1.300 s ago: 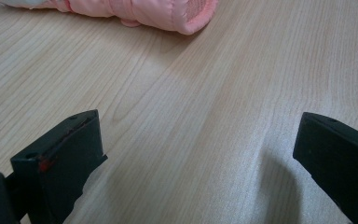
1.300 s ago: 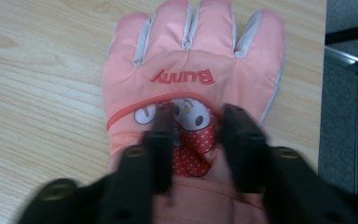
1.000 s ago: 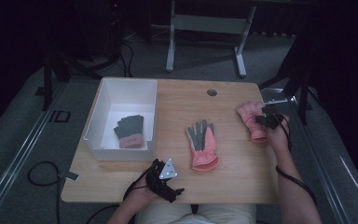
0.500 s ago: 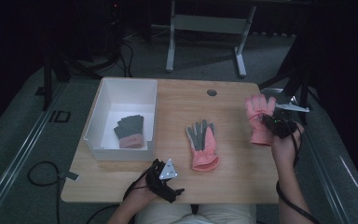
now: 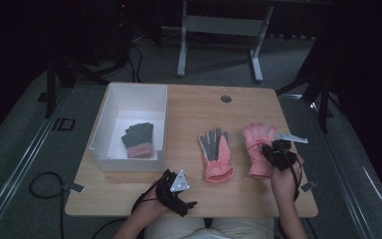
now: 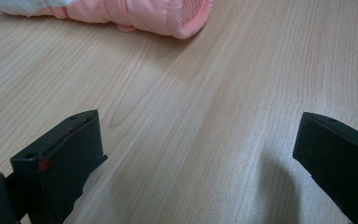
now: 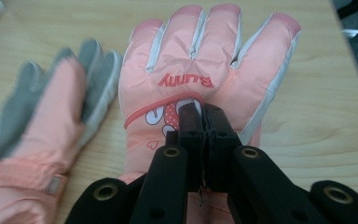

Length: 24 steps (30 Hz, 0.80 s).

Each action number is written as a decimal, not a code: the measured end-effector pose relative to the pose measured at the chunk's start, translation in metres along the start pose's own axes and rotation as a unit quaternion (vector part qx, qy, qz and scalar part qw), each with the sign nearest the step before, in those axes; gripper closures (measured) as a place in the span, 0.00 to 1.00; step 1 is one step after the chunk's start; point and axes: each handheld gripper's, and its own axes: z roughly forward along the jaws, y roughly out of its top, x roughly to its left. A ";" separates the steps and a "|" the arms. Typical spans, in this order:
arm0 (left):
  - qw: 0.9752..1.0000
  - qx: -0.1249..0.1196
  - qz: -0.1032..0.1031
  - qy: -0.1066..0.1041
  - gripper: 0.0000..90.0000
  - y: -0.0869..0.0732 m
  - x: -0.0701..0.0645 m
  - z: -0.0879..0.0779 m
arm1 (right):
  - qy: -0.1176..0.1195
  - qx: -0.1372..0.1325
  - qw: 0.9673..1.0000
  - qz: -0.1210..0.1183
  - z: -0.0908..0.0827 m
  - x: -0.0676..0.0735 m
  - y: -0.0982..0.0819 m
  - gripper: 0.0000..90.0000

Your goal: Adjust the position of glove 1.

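One grey glove (image 5: 140, 140) lies in the white bin (image 5: 110, 107) at left of frame, while the right gripper (image 5: 270, 152), jaws pinching the pink glove (image 7: 205, 70) at right (its mate (image 5: 216, 152) untouched at centre), and the left gripper (image 5: 175, 191), jaws spread, wait at the table (image 5: 199, 107).

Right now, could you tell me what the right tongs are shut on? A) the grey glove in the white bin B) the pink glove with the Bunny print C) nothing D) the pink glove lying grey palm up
B: the right tongs pinch the back of the Bunny glove.
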 end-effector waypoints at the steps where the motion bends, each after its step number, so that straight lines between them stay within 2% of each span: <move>1: 1.000 0.000 0.000 0.000 0.01 0.000 0.000 0.000 | 0.000 0.000 1.000 0.000 0.000 0.000 0.000 0.97; 2: 1.000 0.001 0.003 -0.001 0.01 0.000 -0.001 0.000 | -0.001 0.011 1.000 -0.001 0.012 0.001 -0.004 0.97; 3: 1.000 0.001 0.003 -0.001 0.01 0.000 -0.001 0.000 | -0.001 0.011 1.000 -0.001 0.012 0.001 -0.004 0.97; 4: 1.000 0.003 0.005 -0.001 0.01 0.000 -0.001 0.000 | -0.003 0.020 1.000 -0.002 0.022 0.002 -0.007 0.97; 5: 1.000 0.003 0.005 -0.001 0.01 0.000 -0.001 0.000 | -0.003 0.020 1.000 -0.002 0.022 0.002 -0.007 0.97; 6: 1.000 0.002 0.004 -0.001 0.01 0.000 -0.001 0.000 | -0.001 0.026 1.000 -0.005 0.030 0.001 -0.009 0.97; 12: 1.000 0.002 0.002 -0.002 0.01 0.000 -0.001 0.000 | 0.009 0.040 0.999 -0.008 0.049 -0.006 -0.013 0.96; 15: 1.000 0.003 0.002 -0.002 0.01 0.000 -0.001 0.001 | 0.015 0.041 0.999 -0.004 0.053 -0.008 -0.015 0.94; 18: 1.000 0.004 0.002 0.002 0.01 0.000 0.000 0.001 | 0.025 0.038 0.999 -0.025 0.049 -0.008 -0.009 0.86; 19: 1.000 0.005 0.001 0.002 0.01 -0.001 0.000 0.001 | 0.025 0.038 0.999 -0.025 0.049 -0.008 -0.009 0.86; 20: 1.000 0.004 0.002 0.000 0.01 0.000 0.001 0.001 | 0.033 0.040 0.998 -0.041 0.045 -0.009 -0.005 0.82; 21: 1.000 0.004 0.002 0.000 0.01 0.000 0.001 0.001 | 0.033 0.040 0.998 -0.041 0.045 -0.009 -0.005 0.82; 22: 1.000 0.003 0.002 -0.001 0.01 0.000 0.001 0.001 | 0.048 0.037 0.996 -0.068 0.044 -0.011 -0.003 0.78; 23: 1.000 0.003 0.002 -0.001 0.01 0.000 0.001 0.001 | 0.048 0.037 0.996 -0.068 0.044 -0.011 -0.003 0.78; 24: 1.000 0.005 0.003 0.001 0.01 -0.001 0.001 0.001 | 0.050 0.044 0.994 -0.082 0.047 -0.013 -0.004 0.77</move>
